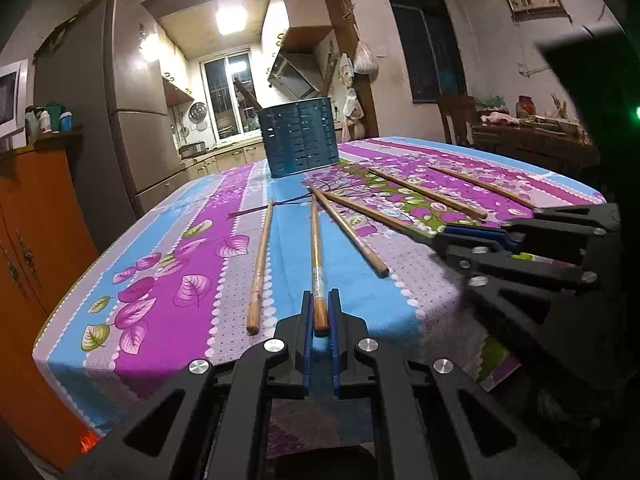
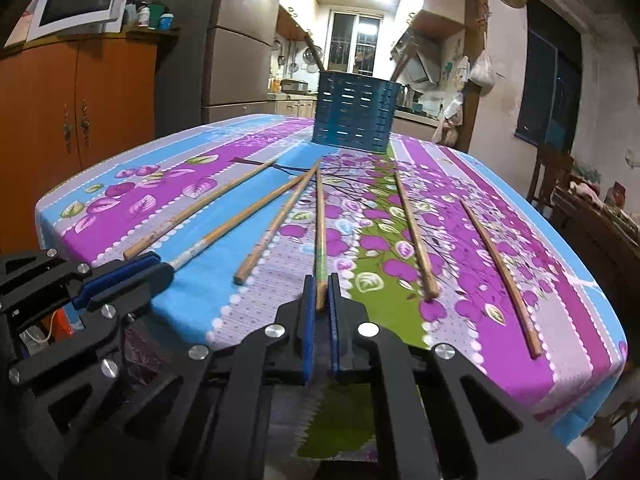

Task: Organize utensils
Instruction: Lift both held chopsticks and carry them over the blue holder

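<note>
Pinching one chopstick each, left gripper (image 1: 320, 312) and right gripper (image 2: 320, 296); four more lie loose, couple already in the far blue holder (image 1: 300, 138).

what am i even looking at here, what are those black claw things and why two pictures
Each black claw is a hand-held gripper with two fingers, one in each of a person's hands, with a camera on it looking along the fingers. One picture is from the left gripper, the other from the right gripper. Six chopsticks lie on a flowery tablecloth, before a blue holder with a few sticks already in it. The left gripper is shut on one chopstick, the right on another chopstick, both at the near end.
</note>
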Tool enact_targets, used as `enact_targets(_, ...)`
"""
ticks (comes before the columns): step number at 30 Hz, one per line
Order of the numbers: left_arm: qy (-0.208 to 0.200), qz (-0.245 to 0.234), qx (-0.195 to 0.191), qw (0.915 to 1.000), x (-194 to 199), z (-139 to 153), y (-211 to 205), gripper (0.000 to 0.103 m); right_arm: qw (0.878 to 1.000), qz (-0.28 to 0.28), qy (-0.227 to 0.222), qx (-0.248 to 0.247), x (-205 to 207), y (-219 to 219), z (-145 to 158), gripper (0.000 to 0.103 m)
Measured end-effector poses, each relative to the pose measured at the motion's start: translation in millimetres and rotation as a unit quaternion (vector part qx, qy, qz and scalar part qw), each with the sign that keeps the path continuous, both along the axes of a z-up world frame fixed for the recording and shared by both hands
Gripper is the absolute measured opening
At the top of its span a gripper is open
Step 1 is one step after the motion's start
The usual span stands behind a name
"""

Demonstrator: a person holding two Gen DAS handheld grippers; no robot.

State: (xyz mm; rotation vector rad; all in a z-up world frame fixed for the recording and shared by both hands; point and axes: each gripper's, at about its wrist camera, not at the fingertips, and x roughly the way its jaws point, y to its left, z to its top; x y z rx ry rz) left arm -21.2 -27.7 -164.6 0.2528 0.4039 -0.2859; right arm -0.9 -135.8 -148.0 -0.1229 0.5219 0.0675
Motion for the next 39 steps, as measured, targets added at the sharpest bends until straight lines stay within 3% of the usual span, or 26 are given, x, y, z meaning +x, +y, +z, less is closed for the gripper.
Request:
enact_targets(15,-0.058,0.018,0.011,0.9981,-14.4,29.3,6.4,0.008,1.000,-0.001,-0.017,0.010,-23.9,-21.9,23.7,0.005)
enact_targets(22,-0.055,-0.007,-0.005,0.9985,-17.0,61.8,10.4,0.008,1.000,0.014,-0.009,0.014,-27.5,-32.8,39.8,0.005)
enact_targets(25,-0.060,-0.011,-0.016,0.9980,-17.6,80.7,15.5,0.008,1.000,0.019,-0.005,0.003,-27.0,-38.1,52.3,0.005)
enact_targets(31,-0.066,-0.021,-0.029,0.9971,-13.7,106.8,19.7,0.008,0.999,0.044,-0.004,0.026,-27.4,-55.5,85.5,0.005)
enact_targets(39,-0.075,-0.042,-0.039,0.9955,3.2,135.1,19.5,0.008,0.995,0.058,-0.058,0.056,-17.7,-73.4,137.9,0.005)
